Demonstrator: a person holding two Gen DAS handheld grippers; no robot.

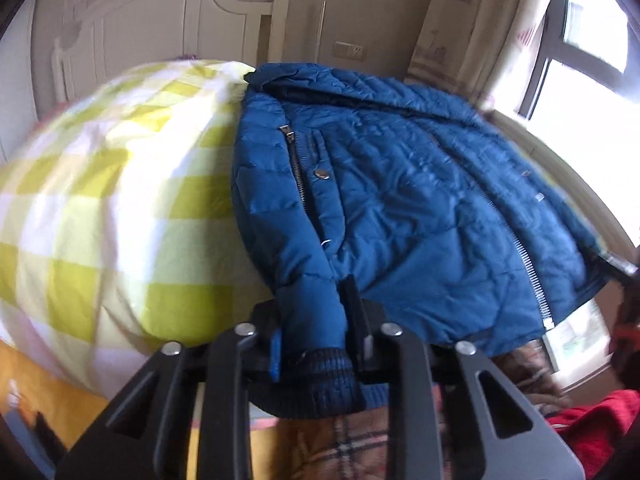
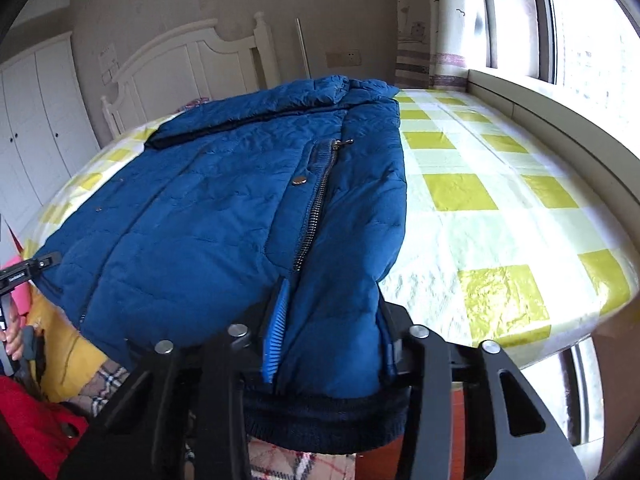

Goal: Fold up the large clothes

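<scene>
The left gripper (image 1: 316,340) is pinched onto the lower end of one sleeve (image 1: 308,280) of a blue quilted puffer jacket (image 1: 400,200). Its two black jaws press against either side of the sleeve, just above the dark ribbed knit cuff (image 1: 324,384), which hangs out below the jaws toward the camera.

The right gripper (image 2: 332,328) is clamped the same way onto the other sleeve (image 2: 360,240). A blue ridged pad (image 2: 276,340) on its left finger presses into the fabric, and that sleeve's dark knit cuff (image 2: 324,424) bulges out beneath the jaws.

The jacket lies front side up on a bed, collar toward the headboard and hem toward the near edge. Both sleeves run down along the outer sides of the body. The front is open, with metal zipper teeth (image 2: 316,208) running down one side and a round snap button (image 2: 299,181) beside them. In the left wrist view, a second line of zipper teeth (image 1: 532,276) runs along the far front panel.

The bed is covered by a yellow-green and white checked sheet (image 2: 480,208). A white wooden headboard (image 2: 192,60) stands at the far end against a beige wall. A window (image 2: 580,32) with a patterned curtain (image 2: 452,20) is on the right, and a white wardrobe (image 2: 36,120) is on the left. Plaid fabric (image 1: 352,448) and red cloth (image 1: 600,424) show below the grippers.
</scene>
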